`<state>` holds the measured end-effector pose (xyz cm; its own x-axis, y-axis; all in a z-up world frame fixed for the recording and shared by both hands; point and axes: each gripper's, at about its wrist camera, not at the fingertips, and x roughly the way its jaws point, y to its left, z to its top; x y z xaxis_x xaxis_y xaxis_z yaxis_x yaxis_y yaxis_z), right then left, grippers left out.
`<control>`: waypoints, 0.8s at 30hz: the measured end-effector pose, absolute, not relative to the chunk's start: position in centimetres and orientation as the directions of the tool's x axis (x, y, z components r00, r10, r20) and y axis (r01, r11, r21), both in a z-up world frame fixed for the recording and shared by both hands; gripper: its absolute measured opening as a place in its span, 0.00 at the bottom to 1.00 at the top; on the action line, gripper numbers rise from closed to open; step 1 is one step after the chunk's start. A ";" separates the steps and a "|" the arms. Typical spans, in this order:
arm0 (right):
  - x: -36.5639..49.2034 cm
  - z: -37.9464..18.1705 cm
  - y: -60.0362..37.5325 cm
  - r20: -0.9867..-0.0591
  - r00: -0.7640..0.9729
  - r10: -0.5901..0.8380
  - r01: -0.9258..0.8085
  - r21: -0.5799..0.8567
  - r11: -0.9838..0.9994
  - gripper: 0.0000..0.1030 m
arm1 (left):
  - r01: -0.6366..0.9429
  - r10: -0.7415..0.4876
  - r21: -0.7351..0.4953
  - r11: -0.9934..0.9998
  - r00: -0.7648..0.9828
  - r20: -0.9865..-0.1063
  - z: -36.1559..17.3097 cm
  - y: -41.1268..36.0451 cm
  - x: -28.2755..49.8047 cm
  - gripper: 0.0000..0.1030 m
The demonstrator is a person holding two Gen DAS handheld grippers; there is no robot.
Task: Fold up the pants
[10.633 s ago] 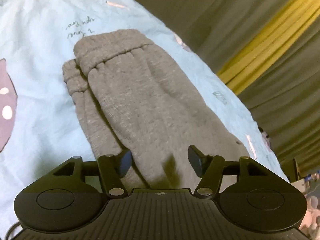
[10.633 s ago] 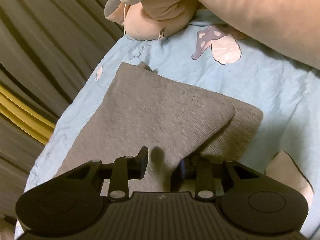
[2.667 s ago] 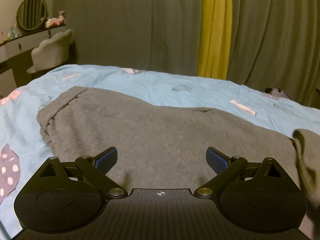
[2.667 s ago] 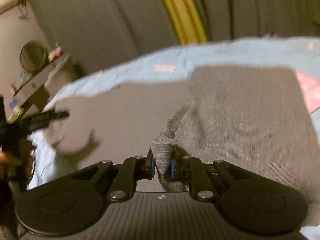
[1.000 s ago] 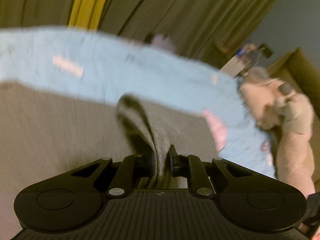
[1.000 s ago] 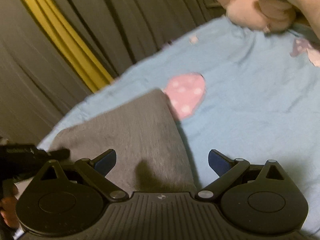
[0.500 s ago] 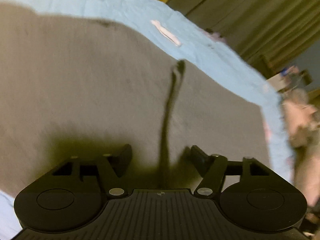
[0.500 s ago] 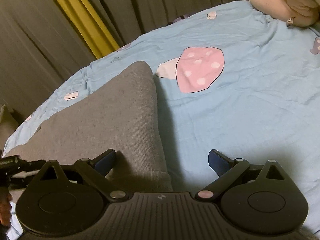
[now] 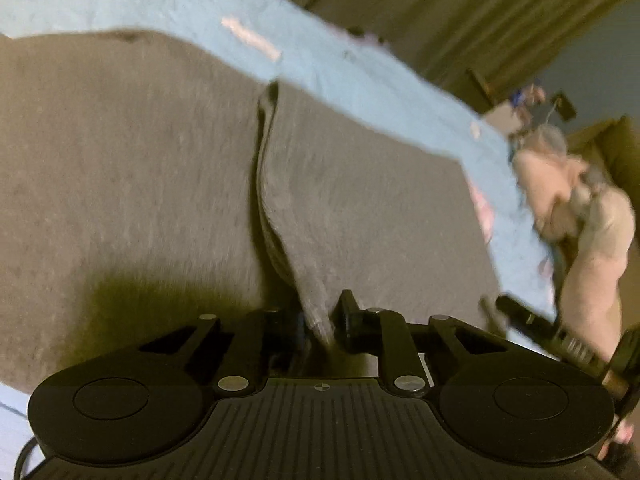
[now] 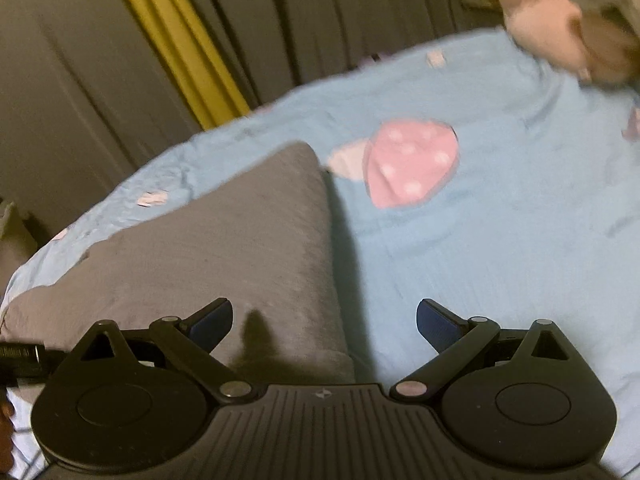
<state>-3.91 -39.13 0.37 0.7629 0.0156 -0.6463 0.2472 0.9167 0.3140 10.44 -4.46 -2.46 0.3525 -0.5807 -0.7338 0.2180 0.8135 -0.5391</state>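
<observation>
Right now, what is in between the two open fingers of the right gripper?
In the right wrist view, the right gripper has its jaws wide apart, holding nothing. Between them lie the edge of the grey pants and bare blue bedsheet.

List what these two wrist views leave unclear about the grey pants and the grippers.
- Left wrist view: motion blur smears the grey pants; how many layers the closing left gripper pinches cannot be counted.
- Left wrist view: the waistband and leg ends are not identifiable; the frame edge and gripper body cut the cloth off.
- Right wrist view: the open right gripper body hides the pants' near edge.
- Right wrist view: the plush toy is blurred and cropped.
</observation>
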 end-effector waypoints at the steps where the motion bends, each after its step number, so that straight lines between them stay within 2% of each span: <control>1: -4.1 0.7 -38.8 -0.633 0.774 0.012 0.234 0.303 0.924 0.94 | 0.207 -0.584 -0.549 0.810 0.373 -0.721 -1.8 -4.1 10.4 0.16; 2: -4.3 1.1 -38.3 -0.621 0.784 0.011 0.220 0.295 0.930 0.93 | 0.205 -0.585 -0.552 0.808 0.392 -0.710 -1.3 -3.9 10.2 0.15; 4: -4.8 1.4 -37.5 -0.608 0.793 0.030 0.187 0.291 0.938 0.84 | 0.201 -0.573 -0.545 0.814 0.433 -0.696 -0.3 -3.0 9.8 0.12; 7: -4.4 1.0 -35.9 -0.650 0.756 0.071 0.141 0.268 0.953 0.76 | 0.183 -0.547 -0.528 0.829 0.461 -0.699 0.0 -1.1 9.2 0.12; 11: -3.0 -0.5 -33.6 -0.739 0.672 0.039 0.108 0.150 0.983 0.76 | 0.137 -0.485 -0.475 0.870 0.416 -0.769 -2.4 0.1 8.7 0.12; 13: -2.3 -1.2 -33.0 -0.773 0.634 0.014 0.105 0.105 0.989 0.84 | 0.110 -0.458 -0.454 0.884 0.395 -0.796 -3.6 0.0 8.7 0.15; 15: -2.1 -1.4 -33.1 -0.776 0.630 0.011 0.117 0.109 0.987 0.88 | 0.088 -0.487 -0.497 0.863 0.408 -0.772 -3.6 0.5 9.0 0.19; 16: -2.1 -1.4 -33.4 -0.778 0.629 0.016 0.127 0.123 0.984 0.89 | 0.079 -0.497 -0.515 0.854 0.416 -0.761 -3.4 0.9 9.0 0.27; 17: -2.0 -1.5 -33.9 -0.778 0.628 0.026 0.142 0.147 0.979 0.89 | 0.079 -0.507 -0.528 0.846 0.426 -0.749 -3.2 1.2 8.9 0.41; 18: -2.2 -1.5 -34.3 -0.776 0.630 0.037 0.153 0.171 0.973 0.90 | 0.079 -0.517 -0.540 0.838 0.434 -0.738 -3.1 1.5 8.9 0.50; 19: -2.2 -1.5 -34.8 -0.772 0.633 0.048 0.170 0.200 0.965 0.90 | 0.076 -0.524 -0.550 0.832 0.439 -0.730 -3.0 1.8 8.7 0.65; 20: -2.2 -1.6 -35.2 -0.769 0.637 0.052 0.184 0.218 0.958 0.90 | 0.078 -0.535 -0.563 0.823 0.438 -0.723 -3.0 1.9 8.6 0.72; 24: -2.9 -1.0 -35.8 -0.725 0.688 0.037 0.213 0.251 0.944 0.90 | 0.086 -0.603 -0.626 0.775 0.395 -0.693 -3.3 1.9 8.7 0.73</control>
<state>-2.91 -35.77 -1.02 0.6877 0.0372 -0.7250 0.2131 0.9444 0.2506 8.71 1.86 -3.31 0.3946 -0.6035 -0.6929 0.0864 0.7751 -0.6259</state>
